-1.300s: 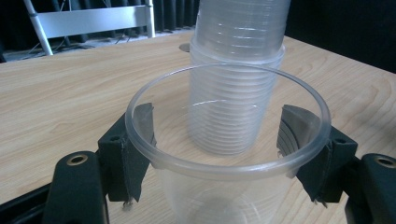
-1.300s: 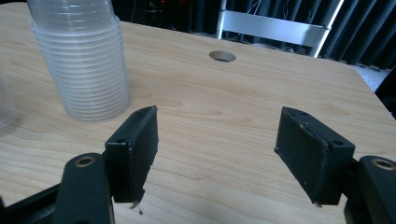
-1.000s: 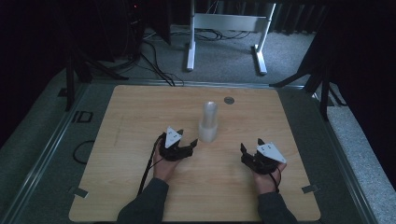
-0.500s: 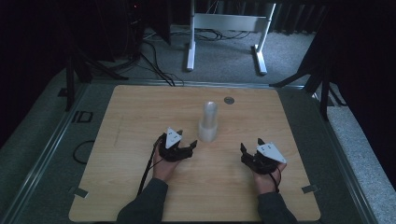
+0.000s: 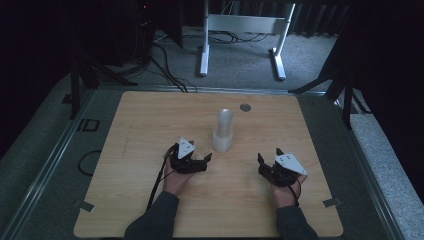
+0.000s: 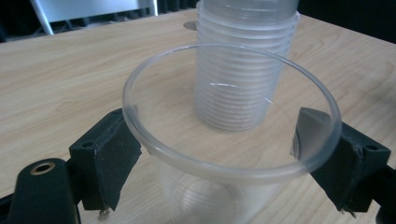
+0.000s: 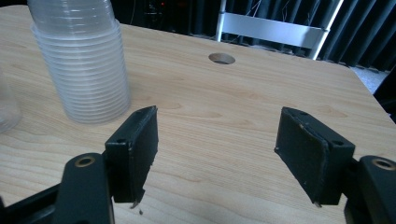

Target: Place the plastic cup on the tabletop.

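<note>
cup stack: top cut off at 12 o'clock edge, both gripper views
single cup: base cut off at 6 o'clock; jaw contact unclear
forearms: cropped, 6 o'clock

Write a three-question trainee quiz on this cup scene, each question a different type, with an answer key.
1. True or false: the left gripper has a single clear plastic cup between its fingers.
2. Multiple choice: the tall stack of clear ribbed plastic cups stands (A) upside down on the wooden table, (B) on its side, (C) on the floor.
3. Fill in: the right gripper is open and holds ____.

Key: 1 true; 2 A; 3 nothing.
</note>
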